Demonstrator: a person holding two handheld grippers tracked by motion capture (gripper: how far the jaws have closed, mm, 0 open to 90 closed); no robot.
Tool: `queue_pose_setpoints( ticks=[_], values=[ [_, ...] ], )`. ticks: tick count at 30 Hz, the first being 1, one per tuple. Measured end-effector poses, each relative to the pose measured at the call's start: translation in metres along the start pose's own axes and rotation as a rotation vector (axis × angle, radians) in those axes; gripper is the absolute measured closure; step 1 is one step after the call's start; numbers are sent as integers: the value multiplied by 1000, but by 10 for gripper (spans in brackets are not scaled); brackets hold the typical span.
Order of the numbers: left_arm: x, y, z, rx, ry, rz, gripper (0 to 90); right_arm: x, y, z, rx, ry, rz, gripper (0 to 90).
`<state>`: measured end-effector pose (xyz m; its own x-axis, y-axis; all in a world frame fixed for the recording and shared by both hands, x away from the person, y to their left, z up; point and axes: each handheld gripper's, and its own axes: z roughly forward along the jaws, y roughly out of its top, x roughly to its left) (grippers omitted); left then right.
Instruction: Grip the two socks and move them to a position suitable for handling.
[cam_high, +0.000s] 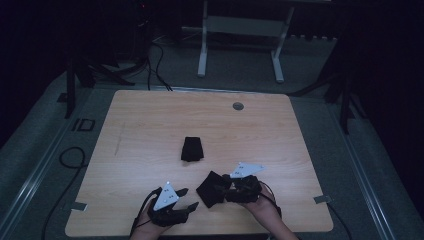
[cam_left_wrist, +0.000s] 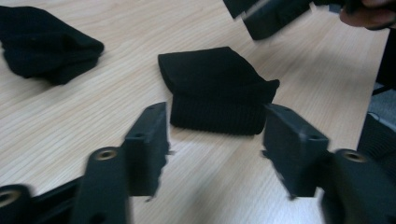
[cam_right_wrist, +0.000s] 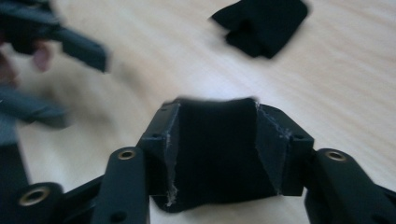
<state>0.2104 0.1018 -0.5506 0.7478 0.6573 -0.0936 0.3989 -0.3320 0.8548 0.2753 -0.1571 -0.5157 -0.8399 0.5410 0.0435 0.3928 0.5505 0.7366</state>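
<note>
Two folded black cloths lie on a wooden table (cam_high: 150, 120). One cloth (cam_high: 192, 149) (cam_left_wrist: 46, 44) (cam_right_wrist: 264, 25) rests near the middle. The other cloth (cam_high: 209, 188) (cam_left_wrist: 215, 88) (cam_right_wrist: 217, 154) is toward the front edge. My right gripper (cam_high: 223, 190) (cam_right_wrist: 217, 107) (cam_left_wrist: 247, 16) reaches in from its right, jaws apart, and this cloth fills the gap between them. In the left gripper view those jaws look clear of the cloth. My left gripper (cam_high: 189, 197) (cam_left_wrist: 215, 116) (cam_right_wrist: 86, 88) stands open just left of the same cloth, nothing between its jaws.
A round grey grommet (cam_high: 238, 106) sits near the table's far edge. Small metal brackets (cam_high: 77, 206) (cam_high: 322, 199) stick out at the front corners. Cables (cam_high: 72, 157) loop on the floor at left. White frame legs (cam_high: 202, 55) stand behind the table.
</note>
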Motion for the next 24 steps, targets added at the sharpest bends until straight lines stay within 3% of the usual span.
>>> queue_pose_setpoints(
  ticks=[1, 4, 6, 7, 8, 9, 12, 13, 15, 16, 21, 24],
  values=[
    [-1, 2, 4, 7, -7, 1, 444, 0, 0, 0, 0, 0, 0, 509],
    [-5, 10, 22, 64, -5, 19, 508, 8, -9, 16, 83, 41, -47, 534],
    [-5, 11, 28, 85, -2, 26, 534, 10, -12, 23, 130, 23, -77, 636],
    [-5, 12, 33, 110, 0, 39, 534, 10, -12, 23, 130, 23, -77, 636],
    [-5, 12, 38, 133, 5, 52, 564, 12, -13, 27, 149, 21, -88, 771],
    [-4, 13, 42, 157, 7, 70, 574, 11, -13, 27, 146, 29, -81, 828],
    [-2, 15, 50, 198, 17, 100, 578, 10, -12, 26, 132, 46, -77, 883],
    [-1, 15, 52, 216, 20, 105, 651, 9, -12, 25, 128, 47, -73, 893],
    [1, 17, 54, 221, 31, 112, 821, 9, -12, 23, 120, 49, -68, 898],
    [0, 17, 54, 217, 48, 129, 865, 9, -12, 21, 106, 46, -66, 899],
    [-1, 18, 50, 206, 44, 129, 891, 7, -8, 10, 76, 51, -55, 900],
    [0, 21, 44, 168, 28, 115, 893, 6, -8, 7, 67, 43, -50, 900]
  ],
)
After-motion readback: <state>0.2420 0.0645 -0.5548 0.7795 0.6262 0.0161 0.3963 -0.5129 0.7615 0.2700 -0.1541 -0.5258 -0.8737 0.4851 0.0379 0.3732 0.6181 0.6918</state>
